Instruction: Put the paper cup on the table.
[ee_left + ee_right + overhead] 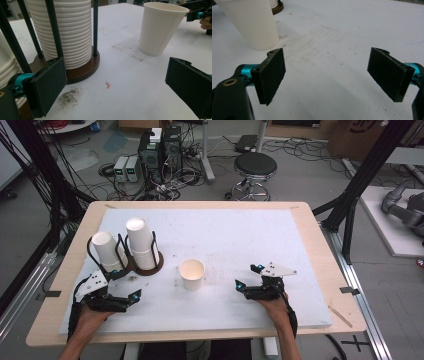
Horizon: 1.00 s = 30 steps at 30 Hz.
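Observation:
A single white paper cup (192,274) stands upright near the middle of the white table top (235,235); it also appears as the cup (160,27) and the cup (249,22). Two stacks of upturned white cups (141,242) sit in a black wire holder on a round brown base (82,70) at the left. My left gripper (122,287) rests low at the front left beside the holder, open and empty (117,87). My right gripper (248,276) rests at the front right, to the right of the cup, open and empty (327,75).
A dark smudge (68,96) and a small orange speck (108,85) mark the table in front of the holder. The wooden table edge (320,245) frames the white top. Beyond the table stand a black stool (255,167), computer boxes (160,150) and floor cables.

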Each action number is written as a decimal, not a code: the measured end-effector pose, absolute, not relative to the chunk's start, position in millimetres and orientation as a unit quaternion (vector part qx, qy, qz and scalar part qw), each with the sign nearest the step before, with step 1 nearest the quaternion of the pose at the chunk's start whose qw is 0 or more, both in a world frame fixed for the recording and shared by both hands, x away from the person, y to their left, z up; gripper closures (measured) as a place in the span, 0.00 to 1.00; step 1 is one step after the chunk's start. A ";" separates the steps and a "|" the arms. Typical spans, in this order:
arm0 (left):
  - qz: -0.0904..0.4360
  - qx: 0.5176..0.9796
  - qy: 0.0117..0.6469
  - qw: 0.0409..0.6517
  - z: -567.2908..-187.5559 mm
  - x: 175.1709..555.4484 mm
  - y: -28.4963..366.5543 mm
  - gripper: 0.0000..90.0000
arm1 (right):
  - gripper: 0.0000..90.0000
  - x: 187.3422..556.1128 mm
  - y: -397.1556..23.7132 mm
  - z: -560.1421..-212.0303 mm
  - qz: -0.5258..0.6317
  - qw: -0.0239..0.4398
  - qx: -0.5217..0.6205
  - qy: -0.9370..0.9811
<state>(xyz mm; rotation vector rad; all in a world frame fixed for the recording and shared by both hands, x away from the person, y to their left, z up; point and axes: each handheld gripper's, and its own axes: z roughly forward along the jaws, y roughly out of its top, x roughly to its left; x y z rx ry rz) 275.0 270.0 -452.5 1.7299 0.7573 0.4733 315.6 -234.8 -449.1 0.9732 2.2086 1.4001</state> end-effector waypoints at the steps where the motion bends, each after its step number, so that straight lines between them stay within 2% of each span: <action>1: 0.201 0.735 0.322 0.562 -452.5 275.1 270.0 0.04 | 0.17 315.6 -235.0 -449.7 0.492 0.177 0.342 0.781; 30: 0.203 0.732 0.326 0.563 -452.6 274.7 269.9 0.04 | 0.17 312.4 -238.2 -450.8 0.507 0.180 0.344 0.770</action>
